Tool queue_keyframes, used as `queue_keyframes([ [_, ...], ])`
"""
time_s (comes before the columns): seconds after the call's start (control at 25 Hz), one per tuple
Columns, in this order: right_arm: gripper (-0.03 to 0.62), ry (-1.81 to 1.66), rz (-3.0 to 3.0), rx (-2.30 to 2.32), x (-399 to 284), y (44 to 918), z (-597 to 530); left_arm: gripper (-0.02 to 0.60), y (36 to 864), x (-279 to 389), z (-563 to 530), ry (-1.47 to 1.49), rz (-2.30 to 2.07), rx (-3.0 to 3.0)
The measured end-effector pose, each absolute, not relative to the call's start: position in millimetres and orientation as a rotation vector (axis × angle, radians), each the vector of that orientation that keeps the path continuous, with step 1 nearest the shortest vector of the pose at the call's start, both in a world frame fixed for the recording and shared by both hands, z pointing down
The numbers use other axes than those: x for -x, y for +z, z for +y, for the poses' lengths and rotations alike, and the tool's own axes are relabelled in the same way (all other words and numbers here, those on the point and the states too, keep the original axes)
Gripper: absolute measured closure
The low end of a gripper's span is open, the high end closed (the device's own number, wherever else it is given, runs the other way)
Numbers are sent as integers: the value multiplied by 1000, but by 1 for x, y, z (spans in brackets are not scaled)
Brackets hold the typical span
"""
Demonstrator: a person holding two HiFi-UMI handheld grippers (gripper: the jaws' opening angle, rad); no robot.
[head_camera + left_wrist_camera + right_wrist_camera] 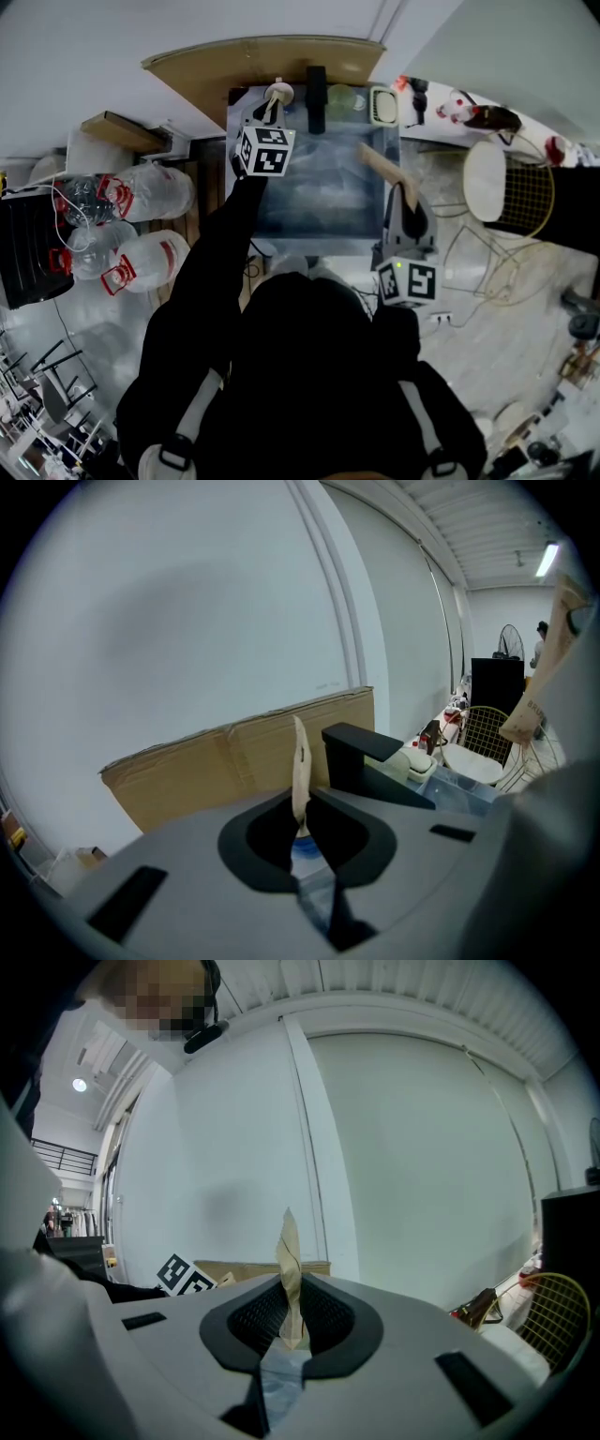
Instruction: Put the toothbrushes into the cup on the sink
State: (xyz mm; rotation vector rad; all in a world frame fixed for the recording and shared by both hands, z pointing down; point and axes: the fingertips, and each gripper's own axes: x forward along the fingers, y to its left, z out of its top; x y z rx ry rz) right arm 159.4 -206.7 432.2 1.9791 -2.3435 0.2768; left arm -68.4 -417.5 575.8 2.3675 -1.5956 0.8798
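Right claw: jaws clamped on the right toothbrush, which looks paper-wrapped. It sticks out past the tips over the near right corner of the sink. I'd park it there. There's no reason to crowd the cup with two claws.

Left claw: jaws together on the left toothbrush, a thin cream stick standing upright past the tips. This claw is at the far left corner of the sink, right by the white round thing I take to be the cup. There's a blue patch low between the jaws. I can't tell if it's the cup's inside.

Step in hand, as I read it: drop the left one in.
- Centre the low end over the cup mouth before going lower. If it clips the rim, a light cup tips.
- Keep the stick near vertical.
- Hold the clamp until the end is well inside, then open and lift straight up.
- Stay clear of the black faucet, just right of the approach.

Beyond that there's only the cardboard sheet against the wall.
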Motion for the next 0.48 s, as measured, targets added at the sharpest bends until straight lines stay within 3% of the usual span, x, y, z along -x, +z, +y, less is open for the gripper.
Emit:
queue_keyframes([
  [0.32,554,279,-2340,-1980,-158,432,-203,558,581,66,-421,884,-1562,-2365],
  [0.48,554,273,-2343,-1981,-158,431,-202,511,577,59,-414,862,-1528,-2399],
])
